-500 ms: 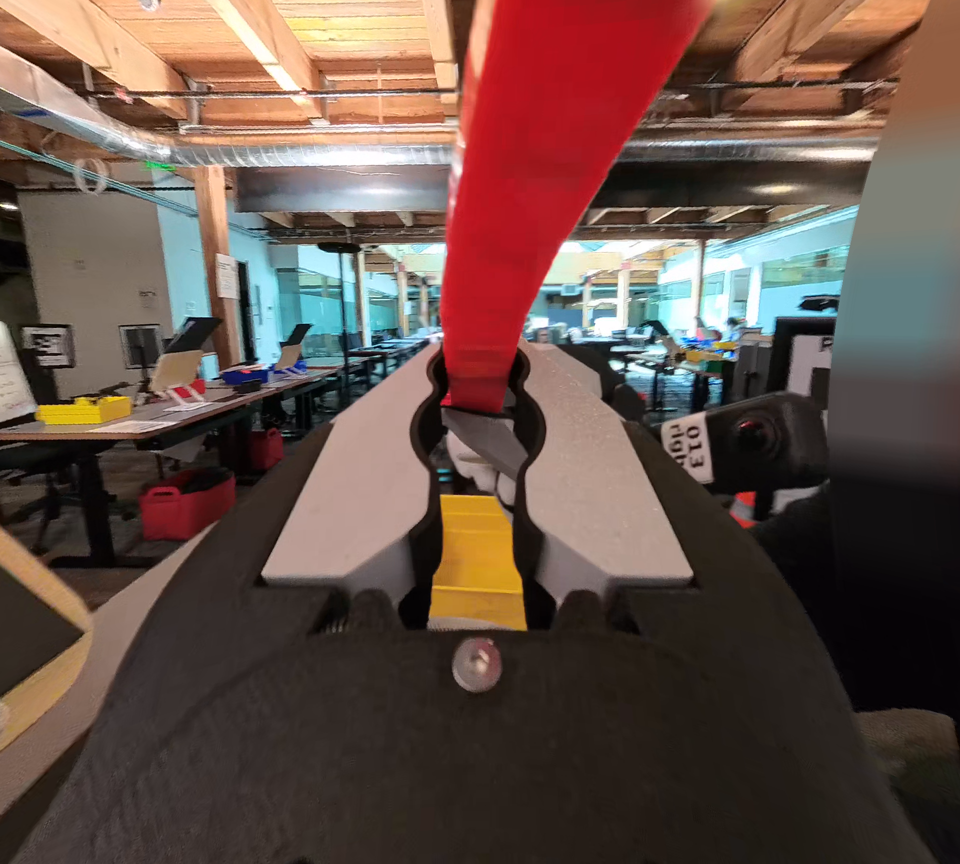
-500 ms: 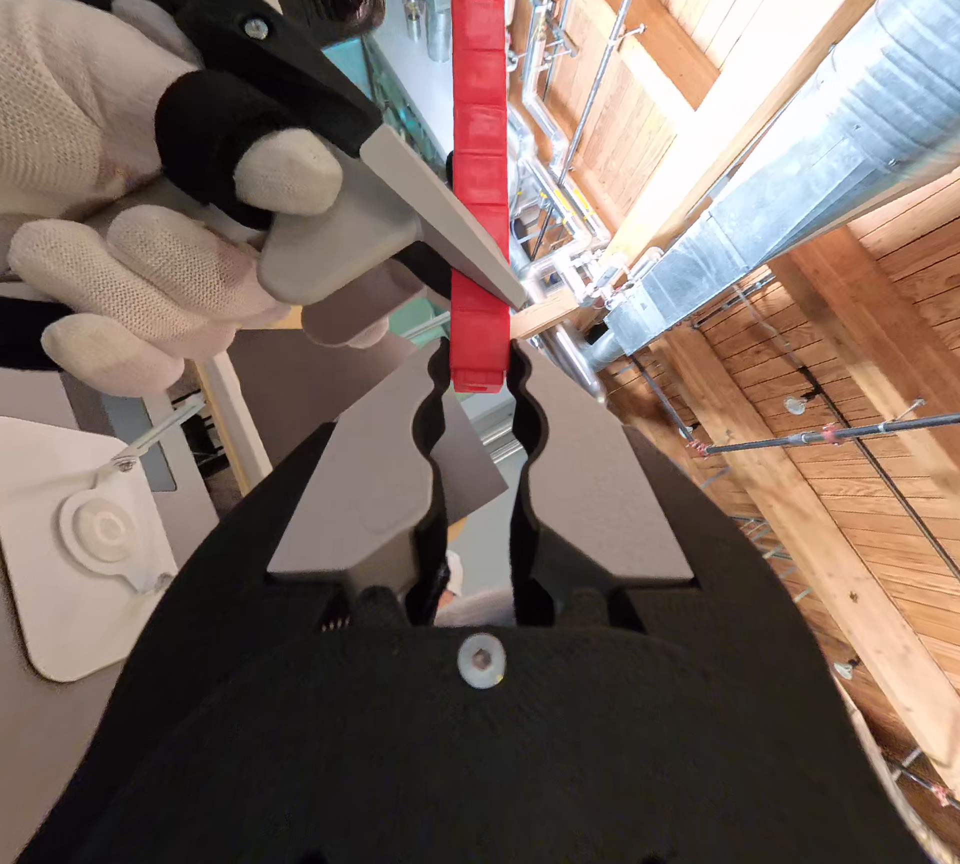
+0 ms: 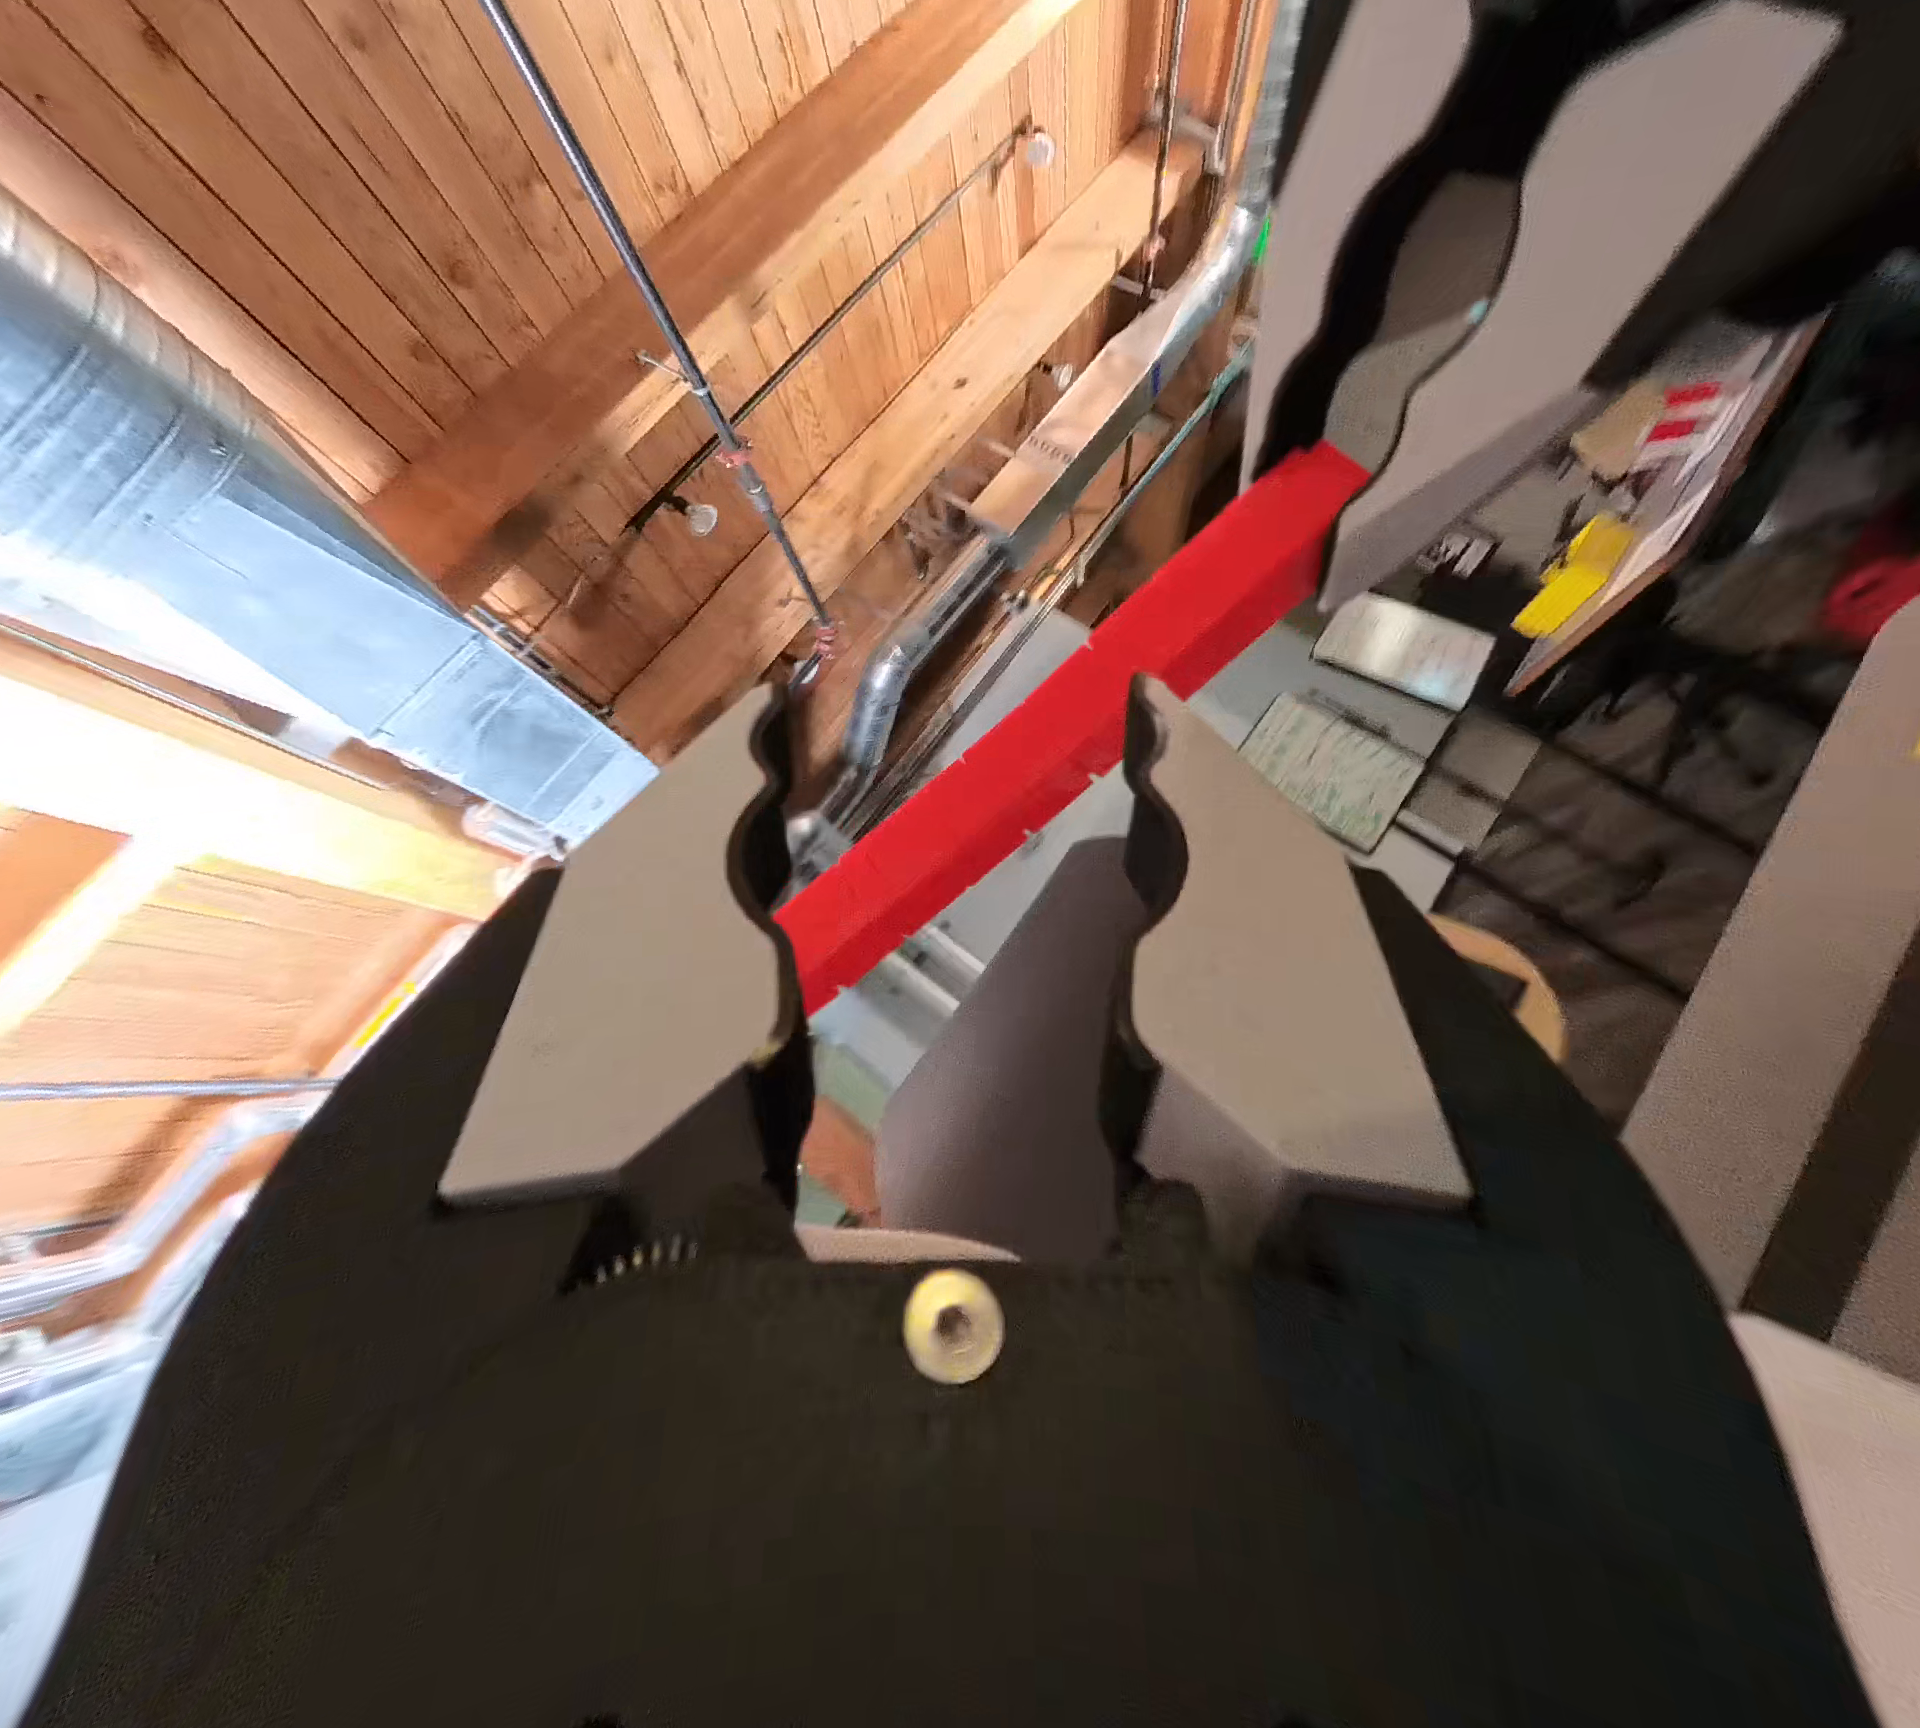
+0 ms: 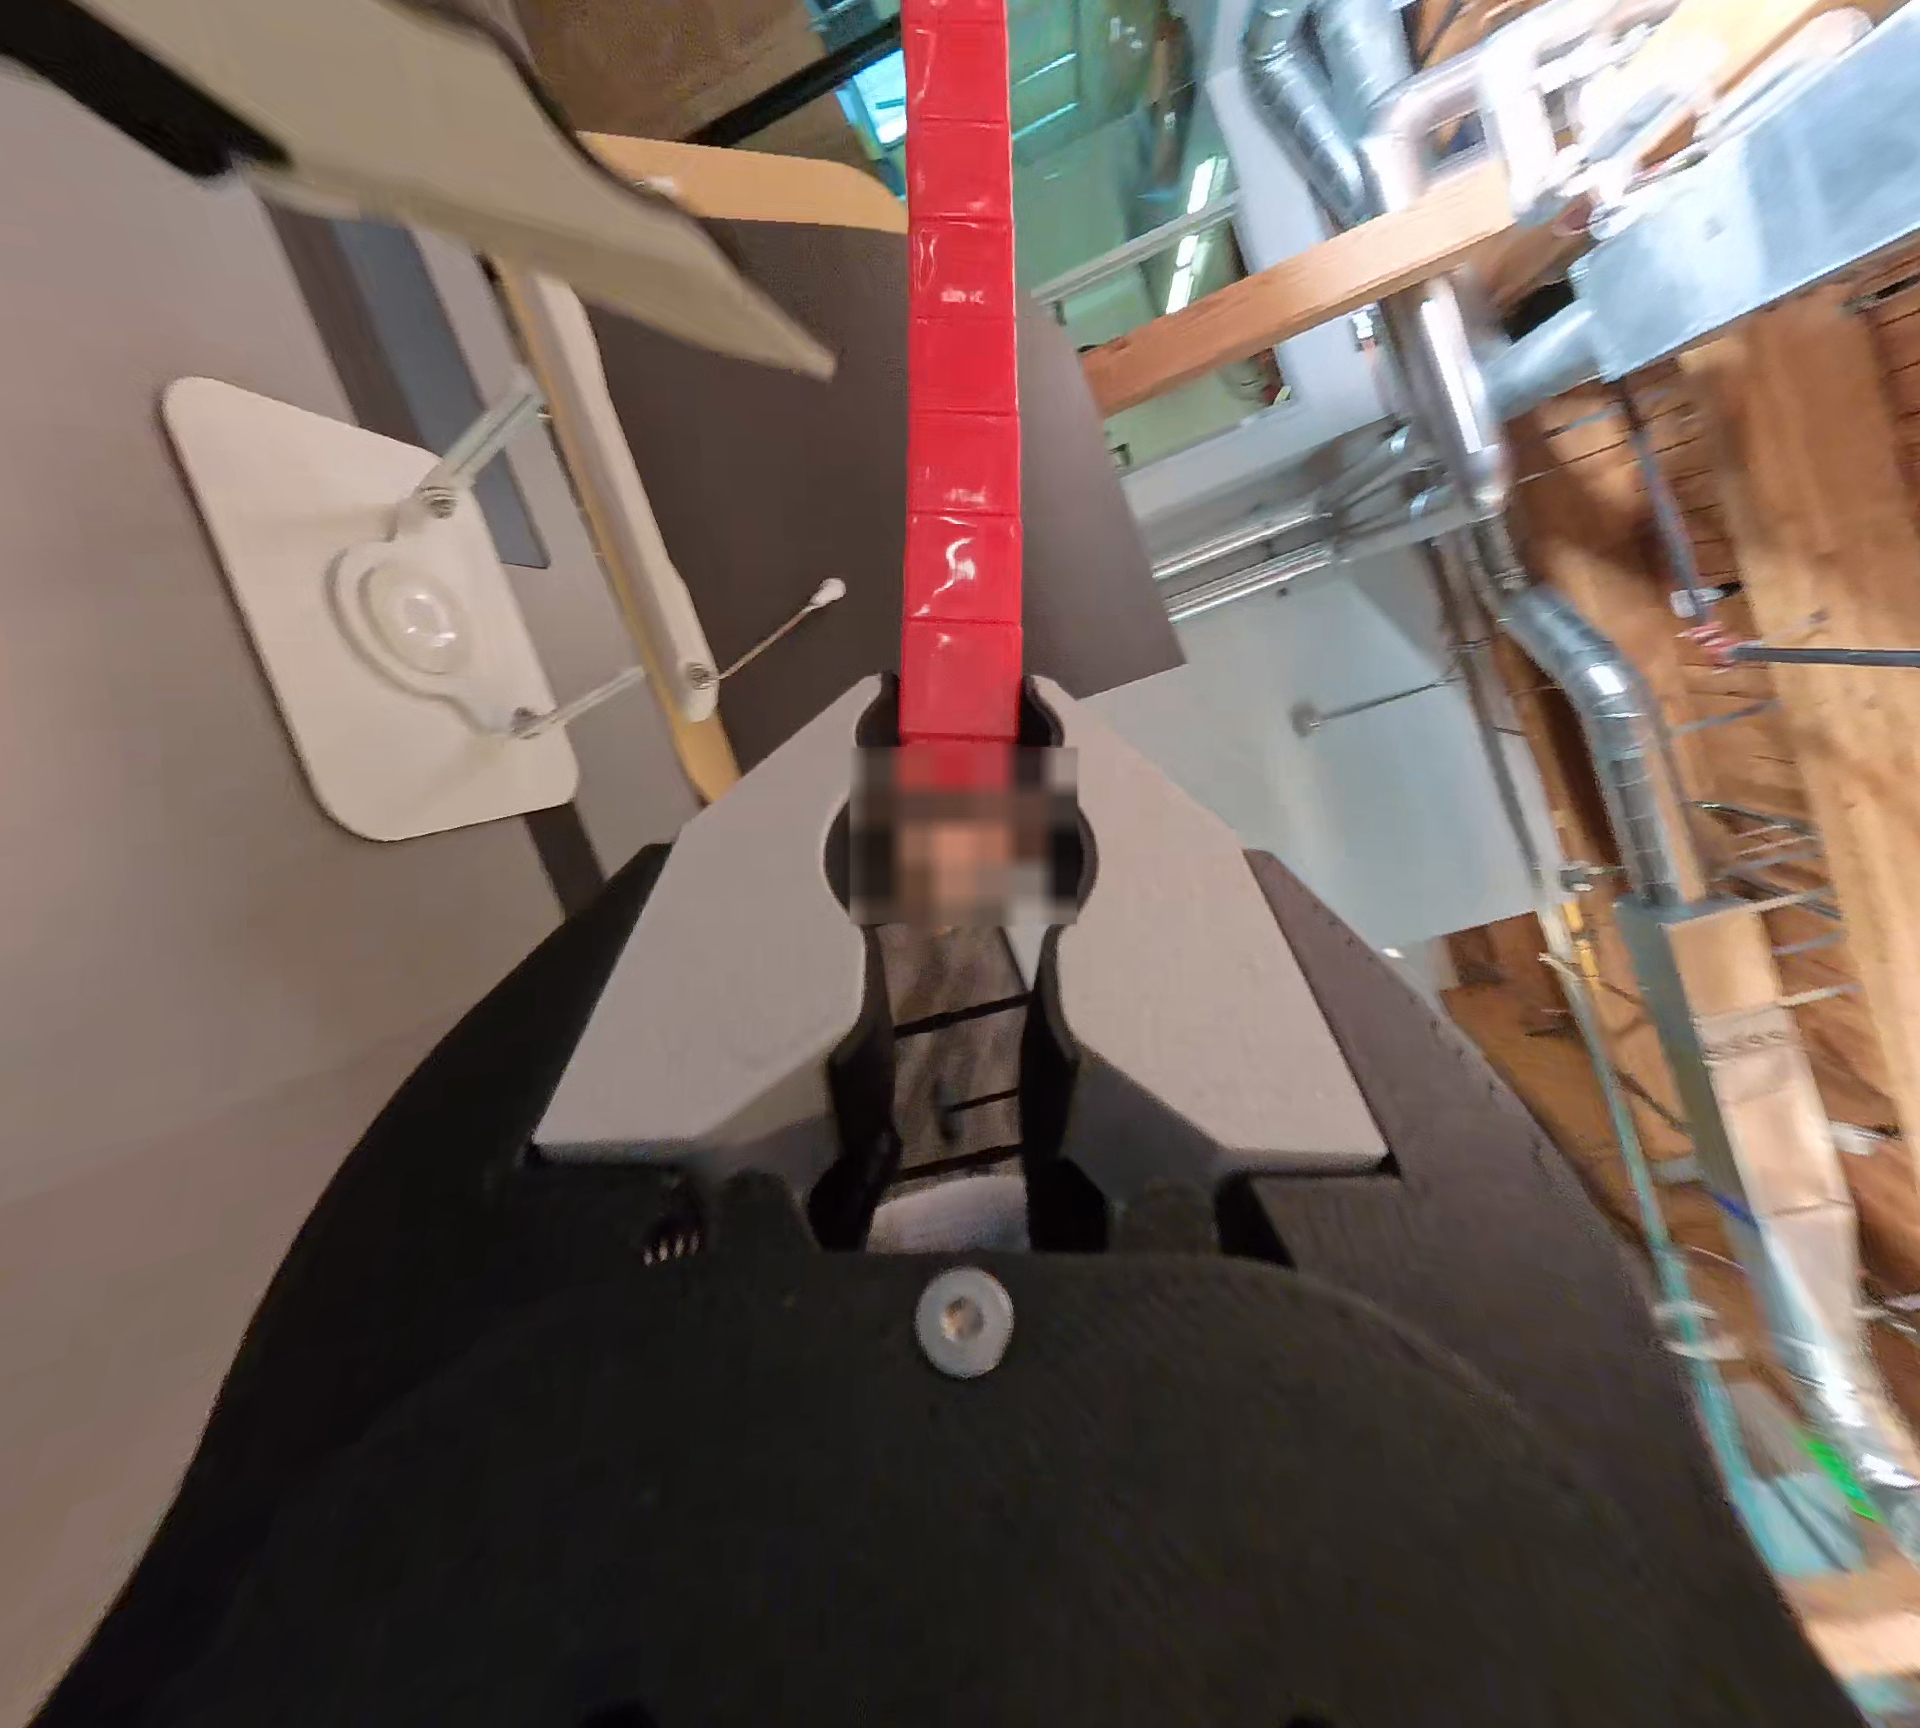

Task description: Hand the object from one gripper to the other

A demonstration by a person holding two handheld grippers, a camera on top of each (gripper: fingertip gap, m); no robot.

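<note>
A long red segmented bar (image 3: 1039, 764) runs diagonally across the left wrist view. My left gripper (image 3: 956, 702) is open and empty; the bar crosses the gap beyond its tips and the fingers do not close on it. My right gripper (image 3: 1314, 499), at the upper right of that view, clamps the bar's far end. In the right wrist view my right gripper (image 4: 961, 702) is shut on the near end of the red bar (image 4: 956, 431), which sticks straight out from it. One grey finger of the left gripper (image 4: 499, 172) shows at the upper left, apart from the bar.
Both views tilt up at a wooden ceiling with a metal duct (image 3: 208, 473) and pipes (image 4: 1600, 722). A white mounting plate (image 4: 364, 598) sits on a grey panel to the left. A desk with a yellow thing (image 3: 1569, 577) lies at the right.
My left gripper has opened, let go of the red bar and swung away from it. My right gripper now holds the bar alone by its end.
</note>
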